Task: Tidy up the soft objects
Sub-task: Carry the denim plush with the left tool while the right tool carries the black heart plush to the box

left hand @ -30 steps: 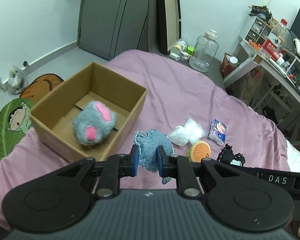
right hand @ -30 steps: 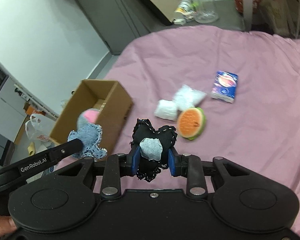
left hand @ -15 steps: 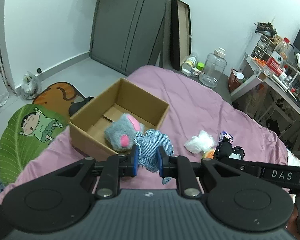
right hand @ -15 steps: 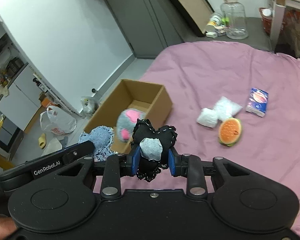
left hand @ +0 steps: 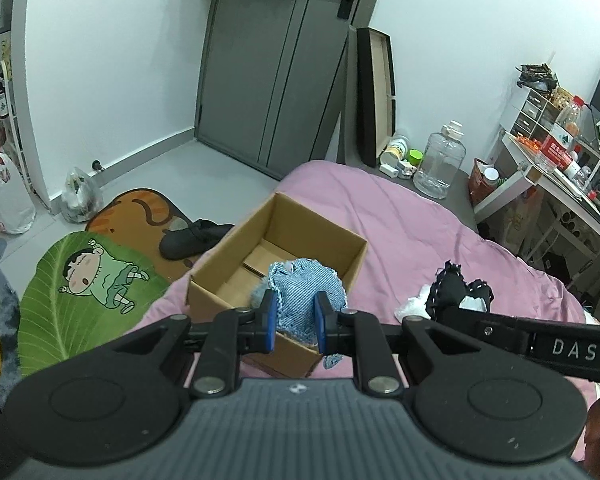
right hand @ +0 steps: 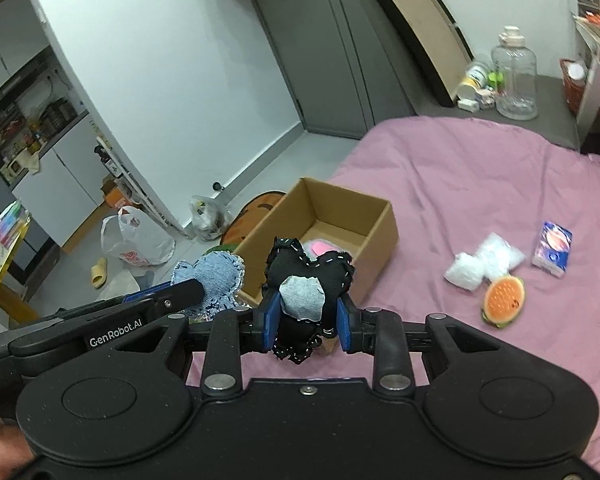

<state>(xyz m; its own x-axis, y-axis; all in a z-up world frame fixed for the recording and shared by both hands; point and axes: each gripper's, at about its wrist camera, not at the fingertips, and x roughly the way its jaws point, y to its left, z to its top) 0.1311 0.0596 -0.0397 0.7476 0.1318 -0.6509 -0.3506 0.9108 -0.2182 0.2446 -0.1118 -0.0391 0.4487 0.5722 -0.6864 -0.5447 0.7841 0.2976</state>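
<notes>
My left gripper [left hand: 295, 322] is shut on a blue denim heart cushion [left hand: 306, 286], held up in front of the open cardboard box [left hand: 356, 258] on the pink bed. My right gripper [right hand: 305, 322] is shut on a black heart cushion [right hand: 310, 270] with a grey patch, also raised near the box [right hand: 382, 236]. Each view shows the other gripper's load: the black cushion [left hand: 456, 286] at the right, the denim cushion [right hand: 210, 280] at the left. A grey and pink plush [right hand: 320, 247] lies inside the box, mostly hidden.
On the pink bedspread [right hand: 480, 168] lie a burger-shaped toy [right hand: 503, 300], white wadded bags [right hand: 484, 266] and a small blue tissue pack [right hand: 552, 249]. Floor mats [left hand: 84, 280], a black slipper [left hand: 192, 238] and plastic bags [right hand: 134, 242] lie left of the bed. A desk [left hand: 552, 184] stands right.
Both grippers have risen and pulled back with their cushions, so the box and bed look smaller and farther. The denim cushion now covers the plush in the left wrist view.
</notes>
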